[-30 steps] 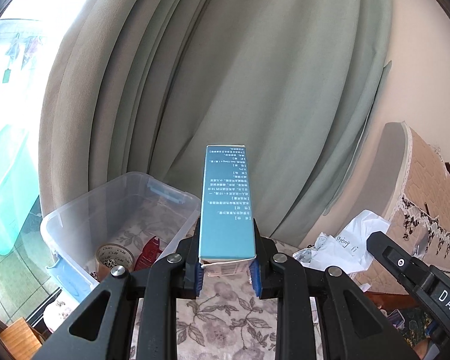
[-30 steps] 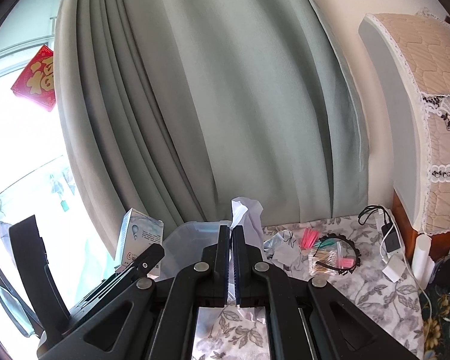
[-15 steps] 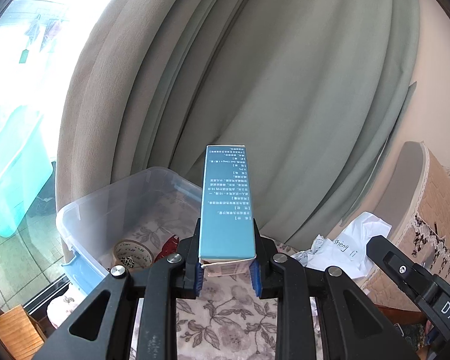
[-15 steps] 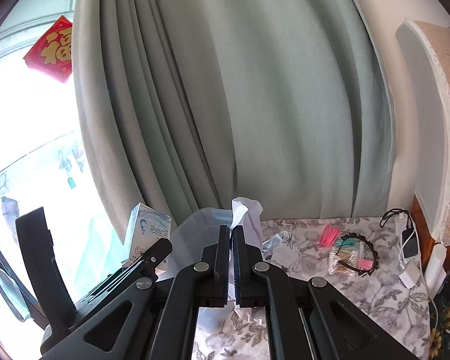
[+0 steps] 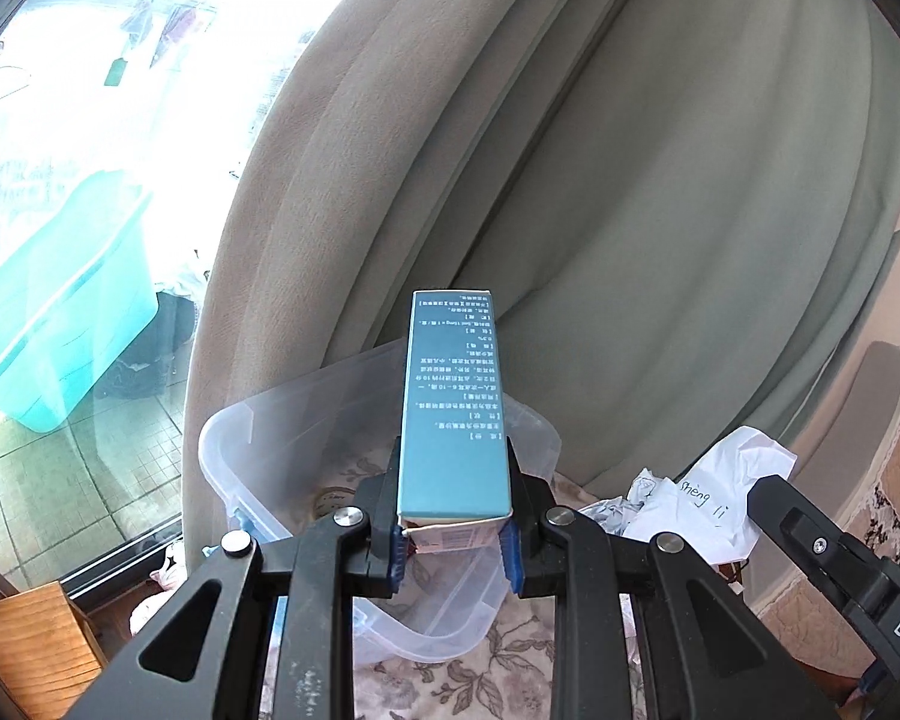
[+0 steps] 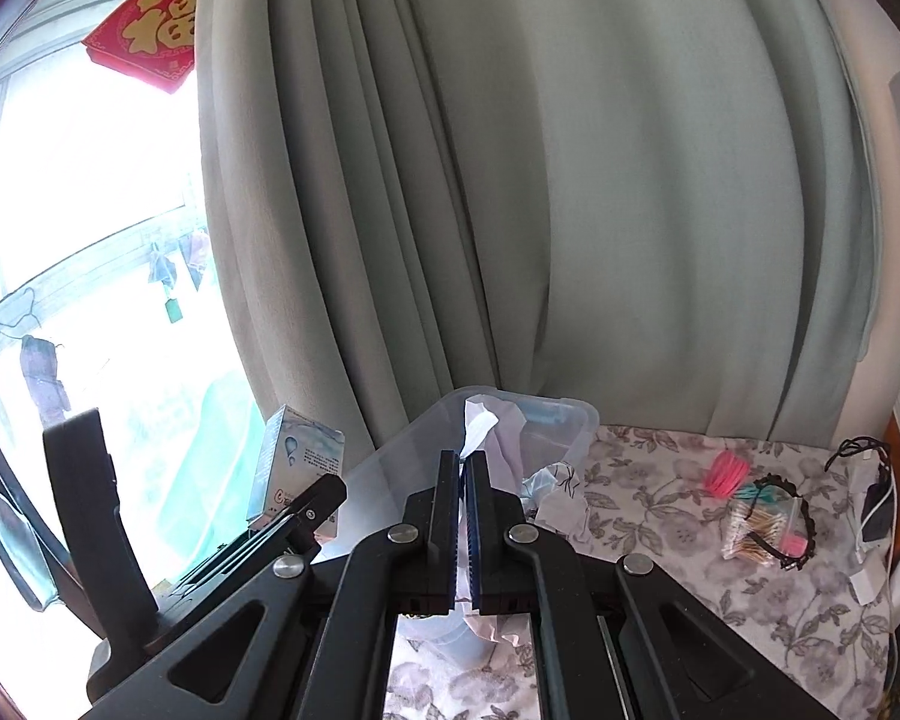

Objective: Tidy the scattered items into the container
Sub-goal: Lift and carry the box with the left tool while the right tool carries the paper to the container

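My left gripper point(image 5: 453, 531) is shut on a tall teal box point(image 5: 453, 402), held upright above the near rim of the clear plastic container point(image 5: 252, 480). The box also shows in the right wrist view point(image 6: 297, 468). My right gripper point(image 6: 463, 516) is shut on a crumpled white paper point(image 6: 480, 420), held in front of the same container point(image 6: 564, 420). The paper shows in the left wrist view point(image 5: 708, 498), with handwriting on it.
On the floral tablecloth point(image 6: 660, 510) at the right lie pink clips point(image 6: 727, 473), a bag of cotton swabs point(image 6: 762, 525) and a charger with cable point(image 6: 876, 510). A grey-green curtain point(image 5: 630, 210) hangs close behind the container. A window is at the left.
Both grippers have swung left toward the container with their loads. The container now sits directly under the teal box, and the tape roll inside is mostly hidden.
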### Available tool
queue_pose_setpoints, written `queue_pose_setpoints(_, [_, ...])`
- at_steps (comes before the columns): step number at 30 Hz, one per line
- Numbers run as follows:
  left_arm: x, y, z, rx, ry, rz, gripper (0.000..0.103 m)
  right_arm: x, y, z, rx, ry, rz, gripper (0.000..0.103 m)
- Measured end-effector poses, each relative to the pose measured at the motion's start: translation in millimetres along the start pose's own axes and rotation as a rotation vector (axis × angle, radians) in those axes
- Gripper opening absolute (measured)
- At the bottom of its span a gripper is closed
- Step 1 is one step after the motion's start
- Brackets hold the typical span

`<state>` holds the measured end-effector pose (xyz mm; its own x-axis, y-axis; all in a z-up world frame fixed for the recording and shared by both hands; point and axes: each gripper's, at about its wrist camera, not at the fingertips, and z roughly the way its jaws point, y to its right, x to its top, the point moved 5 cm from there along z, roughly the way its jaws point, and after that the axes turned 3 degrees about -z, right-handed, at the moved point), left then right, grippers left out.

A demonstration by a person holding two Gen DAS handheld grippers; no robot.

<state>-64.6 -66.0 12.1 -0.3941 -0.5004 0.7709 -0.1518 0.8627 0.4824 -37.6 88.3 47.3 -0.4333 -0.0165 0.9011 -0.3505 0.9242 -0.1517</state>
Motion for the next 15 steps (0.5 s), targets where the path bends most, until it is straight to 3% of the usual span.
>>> queue_pose_setpoints(15, [-6, -46, 31, 0.069, -0.035, -0.040, 0.025, -12, -14, 53, 0.050, -0.079, -0.046, 0.003])
